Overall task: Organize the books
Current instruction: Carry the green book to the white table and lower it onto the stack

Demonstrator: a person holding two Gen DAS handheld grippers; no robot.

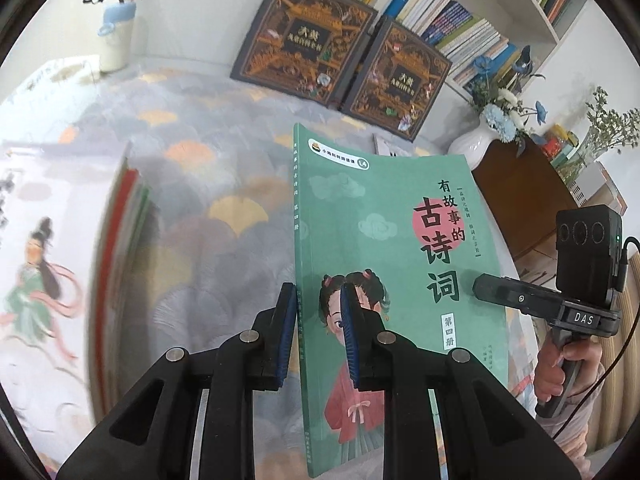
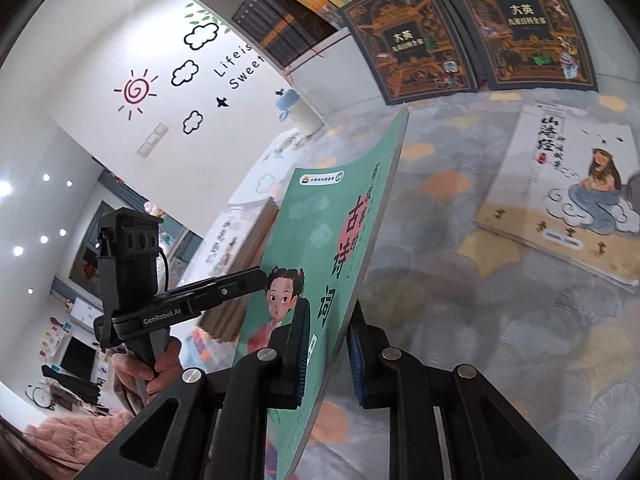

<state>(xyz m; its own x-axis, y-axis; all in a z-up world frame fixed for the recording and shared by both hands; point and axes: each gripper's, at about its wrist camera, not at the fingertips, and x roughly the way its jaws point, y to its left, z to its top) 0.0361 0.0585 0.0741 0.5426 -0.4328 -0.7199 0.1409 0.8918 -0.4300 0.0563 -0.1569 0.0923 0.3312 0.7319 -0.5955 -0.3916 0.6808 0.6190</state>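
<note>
Open patterned cloth [image 1: 208,152] lay ahead, passable. Blocked at far edge by two dark boxed volumes [image 1: 344,60] leaning on bookshelf [image 1: 460,20]. Left flank hemmed by book stack [image 1: 124,216]; right by white book [image 2: 568,196] lying flat, with vase [image 1: 476,144] beyond.

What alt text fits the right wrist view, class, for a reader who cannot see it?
The right gripper clamps a green paperback upright above a patterned cloth. Left, a hand holds the left gripper against its cover.
</note>
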